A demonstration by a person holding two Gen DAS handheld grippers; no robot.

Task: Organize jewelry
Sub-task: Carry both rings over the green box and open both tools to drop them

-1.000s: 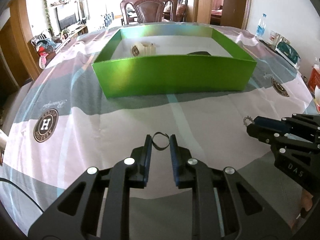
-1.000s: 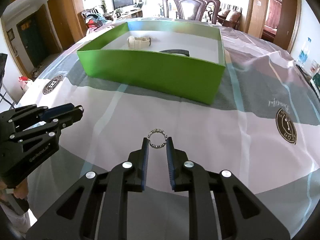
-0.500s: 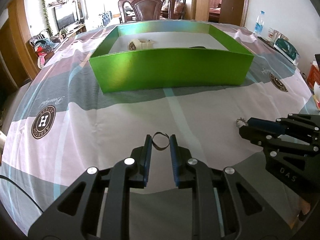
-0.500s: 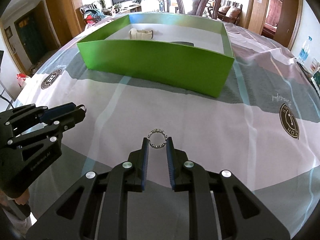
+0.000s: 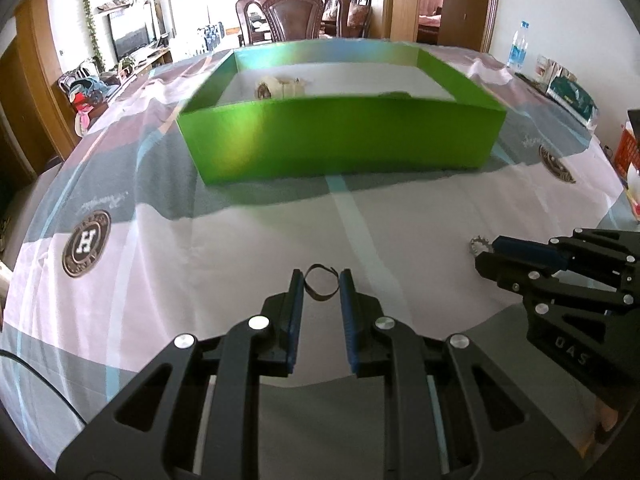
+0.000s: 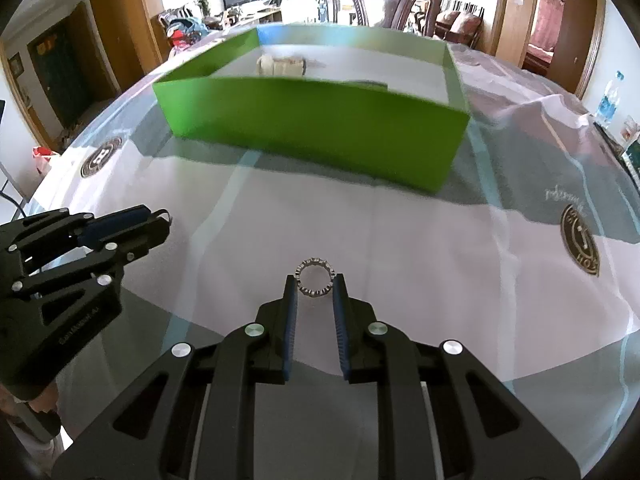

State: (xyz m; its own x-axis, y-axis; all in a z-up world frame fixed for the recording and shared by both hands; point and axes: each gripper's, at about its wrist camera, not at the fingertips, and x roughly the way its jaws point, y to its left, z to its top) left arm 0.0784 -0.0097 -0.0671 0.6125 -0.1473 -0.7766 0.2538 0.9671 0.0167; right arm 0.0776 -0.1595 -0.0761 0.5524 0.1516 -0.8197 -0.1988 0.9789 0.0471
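Note:
My left gripper is shut on a thin dark open ring, held above the tablecloth. My right gripper is shut on a silver beaded ring; it shows at the right of the left wrist view with the ring at its tip. The green box stands ahead of both, also in the right wrist view. Inside lie a cream watch and a dark band. The left gripper shows in the right wrist view.
The table has a patterned cloth with round logos. A dark wooden chair stands behind the box. A water bottle and a green packet sit at the far right edge.
Both grippers have moved forward toward the green box, each still holding its ring. The box looks larger and nearer in both views.

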